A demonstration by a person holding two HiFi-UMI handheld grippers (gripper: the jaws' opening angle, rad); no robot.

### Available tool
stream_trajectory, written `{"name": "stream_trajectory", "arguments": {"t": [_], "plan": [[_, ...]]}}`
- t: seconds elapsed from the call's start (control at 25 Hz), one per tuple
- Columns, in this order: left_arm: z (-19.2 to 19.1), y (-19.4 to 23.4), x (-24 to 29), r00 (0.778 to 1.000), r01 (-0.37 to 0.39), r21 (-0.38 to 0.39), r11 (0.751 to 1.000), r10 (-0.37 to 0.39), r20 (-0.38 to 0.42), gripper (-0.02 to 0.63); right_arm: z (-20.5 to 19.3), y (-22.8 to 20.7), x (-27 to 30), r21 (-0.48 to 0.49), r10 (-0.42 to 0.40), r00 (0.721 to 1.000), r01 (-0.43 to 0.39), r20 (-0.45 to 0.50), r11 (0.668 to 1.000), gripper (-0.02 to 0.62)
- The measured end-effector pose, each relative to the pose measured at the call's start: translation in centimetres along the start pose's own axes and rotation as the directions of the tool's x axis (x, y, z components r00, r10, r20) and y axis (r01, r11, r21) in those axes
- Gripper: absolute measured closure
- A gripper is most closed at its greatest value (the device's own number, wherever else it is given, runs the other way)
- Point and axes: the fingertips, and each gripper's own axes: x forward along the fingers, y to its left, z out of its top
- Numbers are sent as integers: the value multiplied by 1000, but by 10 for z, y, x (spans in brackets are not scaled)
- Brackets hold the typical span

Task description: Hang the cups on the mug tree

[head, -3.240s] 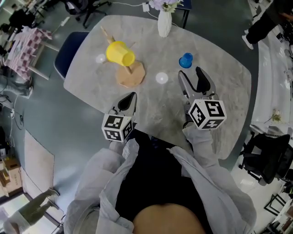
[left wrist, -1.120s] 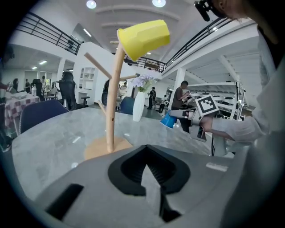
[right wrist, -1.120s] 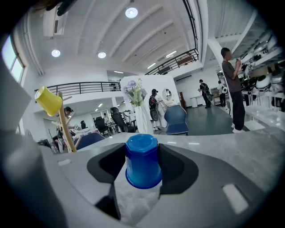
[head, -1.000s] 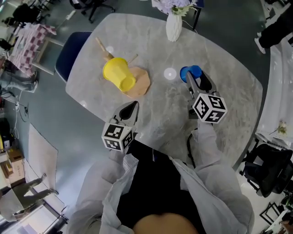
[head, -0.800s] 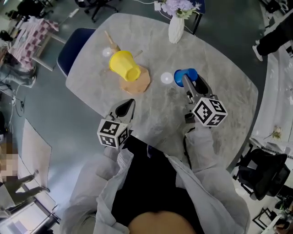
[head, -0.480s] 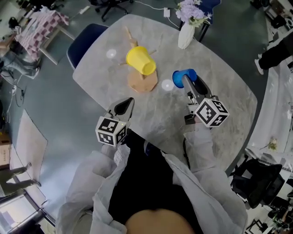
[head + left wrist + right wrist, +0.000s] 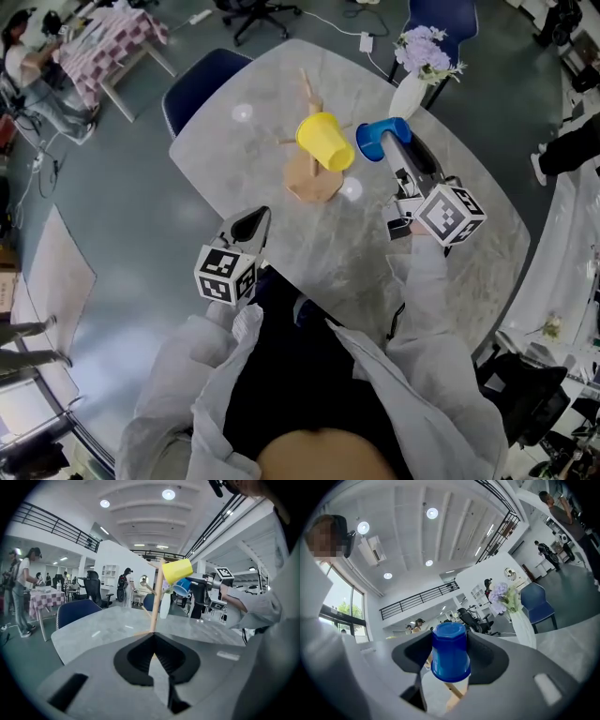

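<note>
Only the right gripper view shows the grip plainly: the right gripper has its jaws clamped on the blue cup, one pad on each side. The cup's closed base is toward the top of that view and its mouth toward the bottom, so its long axis crosses the jaws' reach. The head view adds that the cup at those jaw tips sits just beside the yellow cup hanging on the mug tree. The left gripper has its jaws together, empty, with the tree's trunk straight beyond their tips.
</note>
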Motion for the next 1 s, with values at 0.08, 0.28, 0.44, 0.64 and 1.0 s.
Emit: {"name": "stream_trajectory", "arguments": {"t": [0.08, 0.28, 0.44, 0.64, 1.0], "plan": [[-2, 5, -4, 1000, -15, -1, 1000, 15, -3, 606, 1, 2, 10, 15, 32, 999, -32, -5, 999, 357], [-10, 15, -15, 999, -50, -20, 999, 50, -20, 606, -5, 2, 28, 77, 73, 997, -72, -11, 994, 357], [-17, 21, -19, 997, -67, -32, 997, 66, -33, 606, -25, -1, 36, 124, 88, 995, -81, -47, 989, 356], [-24, 22, -19, 996, -72, -47, 996, 70, -49, 606, -48, 0, 42, 149, 98, 991, -84, -92, 985, 356], [-35, 23, -19, 995, -76, -60, 995, 72, -71, 606, -62, -3, 44, 154, 97, 991, -81, -96, 985, 367]]}}
